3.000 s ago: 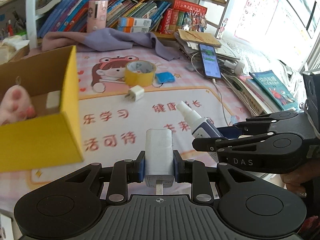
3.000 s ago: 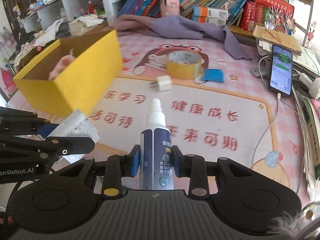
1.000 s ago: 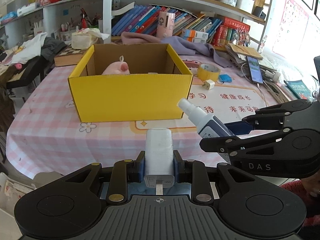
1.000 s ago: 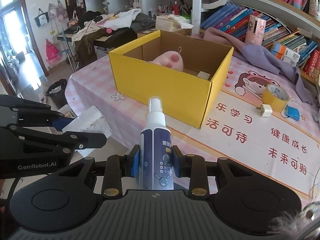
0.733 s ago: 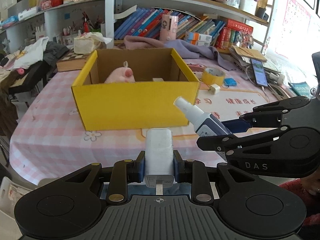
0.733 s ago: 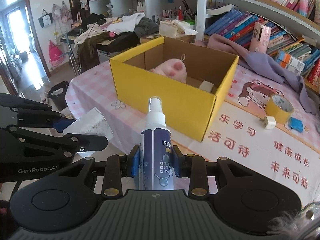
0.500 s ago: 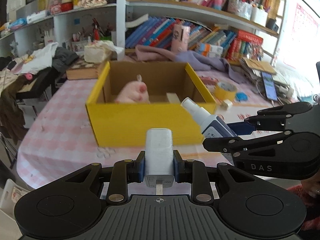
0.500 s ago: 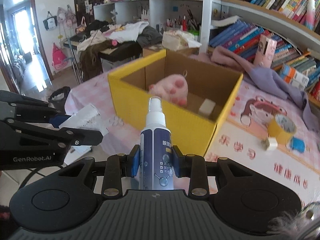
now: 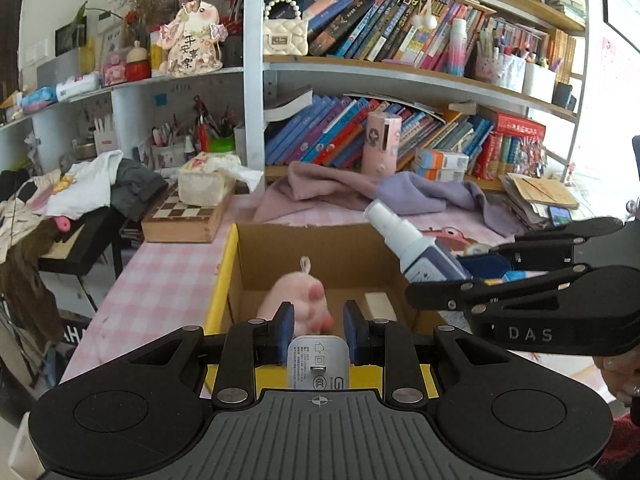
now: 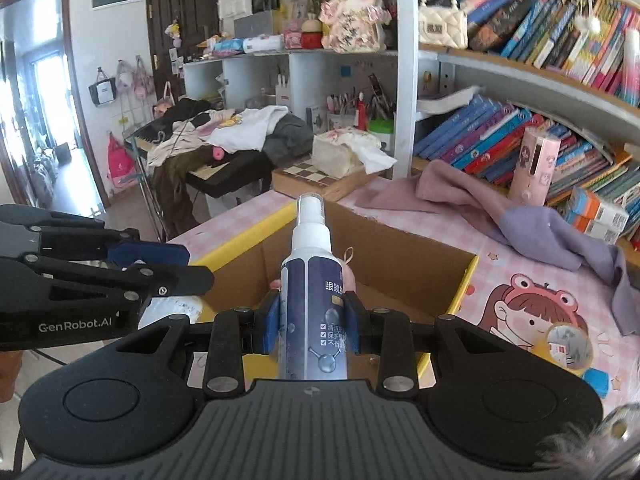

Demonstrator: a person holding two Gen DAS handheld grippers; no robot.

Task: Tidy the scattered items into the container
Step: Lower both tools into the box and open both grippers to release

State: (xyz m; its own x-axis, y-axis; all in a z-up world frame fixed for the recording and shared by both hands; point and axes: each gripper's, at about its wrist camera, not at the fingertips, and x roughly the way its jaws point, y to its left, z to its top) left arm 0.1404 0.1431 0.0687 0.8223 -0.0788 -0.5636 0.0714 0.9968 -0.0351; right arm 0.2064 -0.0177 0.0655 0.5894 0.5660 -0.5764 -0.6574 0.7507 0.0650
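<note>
Two held | spray bottle (image 10: 311, 304): white-capped, blue-labelled | charger (image 9: 318, 362): white, printed

Matte black left claw (image 9: 318, 326), ribbed grip plate, round recessed discs, silver screw heads on the linkage, blue pads inside the fingers. Same build on the right claw (image 10: 312, 322); white "DAS" lettering on one side, "GenRobot.AI" on the other claw's.

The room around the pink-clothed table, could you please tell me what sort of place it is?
Probably a lived-in home study or child's bedroom: packed shelves of colourful books, a wooden chessboard box, and a heap of loose clothes beside the doorway.
</note>
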